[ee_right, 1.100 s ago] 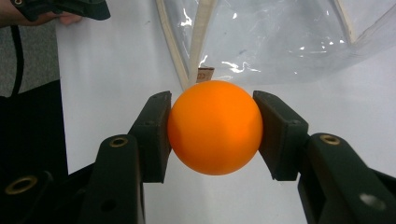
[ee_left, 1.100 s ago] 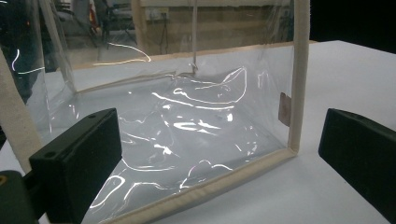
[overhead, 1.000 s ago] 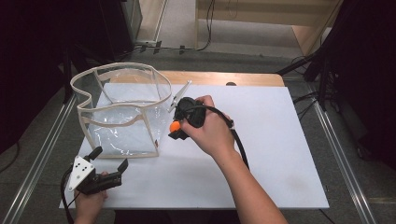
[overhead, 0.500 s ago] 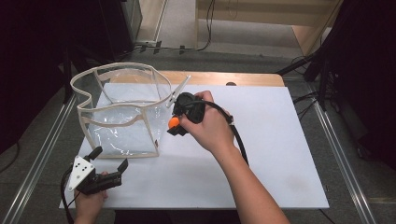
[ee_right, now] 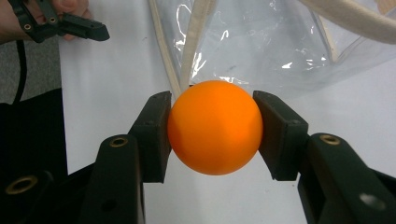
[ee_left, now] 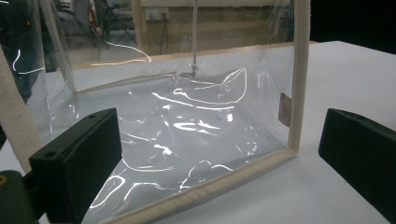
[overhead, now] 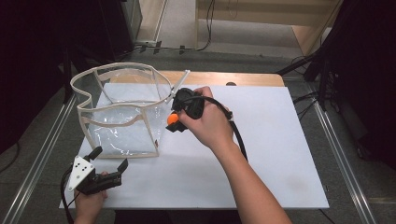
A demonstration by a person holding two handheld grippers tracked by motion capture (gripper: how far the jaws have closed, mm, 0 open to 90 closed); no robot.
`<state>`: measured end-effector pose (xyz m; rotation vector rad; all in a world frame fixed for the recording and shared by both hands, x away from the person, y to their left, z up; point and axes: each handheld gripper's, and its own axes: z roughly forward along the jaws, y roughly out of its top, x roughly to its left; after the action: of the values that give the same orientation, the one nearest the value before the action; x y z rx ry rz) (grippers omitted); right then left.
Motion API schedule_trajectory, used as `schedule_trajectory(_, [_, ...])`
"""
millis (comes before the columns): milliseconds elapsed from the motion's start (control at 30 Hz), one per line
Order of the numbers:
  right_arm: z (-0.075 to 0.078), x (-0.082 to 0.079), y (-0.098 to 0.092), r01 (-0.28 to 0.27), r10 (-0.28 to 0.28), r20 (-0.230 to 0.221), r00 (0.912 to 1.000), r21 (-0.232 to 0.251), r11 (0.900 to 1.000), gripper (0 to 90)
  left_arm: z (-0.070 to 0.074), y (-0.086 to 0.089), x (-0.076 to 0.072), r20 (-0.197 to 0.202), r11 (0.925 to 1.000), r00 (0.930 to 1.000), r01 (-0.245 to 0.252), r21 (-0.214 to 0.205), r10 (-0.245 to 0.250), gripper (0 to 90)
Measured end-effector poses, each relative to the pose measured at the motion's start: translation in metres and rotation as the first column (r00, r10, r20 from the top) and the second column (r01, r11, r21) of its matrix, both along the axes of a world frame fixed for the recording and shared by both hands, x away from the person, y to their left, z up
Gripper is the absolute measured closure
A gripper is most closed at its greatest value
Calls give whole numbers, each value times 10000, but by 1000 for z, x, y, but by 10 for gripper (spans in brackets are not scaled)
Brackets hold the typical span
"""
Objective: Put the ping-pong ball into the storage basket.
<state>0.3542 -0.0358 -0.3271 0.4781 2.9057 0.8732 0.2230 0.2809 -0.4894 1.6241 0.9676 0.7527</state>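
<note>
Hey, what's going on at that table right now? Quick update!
Right tongs shut on orange ball, beside clear bag. Left tongs open, empty, facing bag's near side. Nothing blocking.

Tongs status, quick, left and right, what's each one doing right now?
Left tongs: open, holding nothing, near the clear bag.
Right tongs: closed on the orange ball.

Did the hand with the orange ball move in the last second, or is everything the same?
Hardly. The right gripper has edged slightly left, toward the clear bag's right edge, staying shut on the orange ball. The left gripper stays open at the table's near-left corner, and the bag has not shifted.
</note>
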Motion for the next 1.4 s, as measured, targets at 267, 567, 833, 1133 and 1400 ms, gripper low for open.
schedule_trajectory(267, [7, 2, 0, -26, 26, -7, 10000, 108, 9999, 480, 0, 0, 0, 10, 10000, 10000, 5, -16, -5, 0])
schedule_trajectory(567, [11, 6, 0, -14, 14, 28, 10000, 117, 9999, 480, 0, 0, 0, 11, 10000, 10000, 3, -17, -3, 0])
schedule_trajectory(833, [14, 8, 1, 15, -14, -23, 10000, 216, 9998, 480, 0, 0, 0, 12, 10000, 10000, 7, -25, -7, 0])
schedule_trajectory(1133, [17, 12, 2, -65, 64, 12, 10000, 314, 9995, 481, 0, 0, 0, 10, 10000, 10000, 3, -51, -3, 0])
schedule_trajectory(1400, [21, 15, 7, -94, 94, -15, 10000, 294, 9995, 481, 0, 0, 0, 12, 10000, 10000, 7, -43, -7, 0])
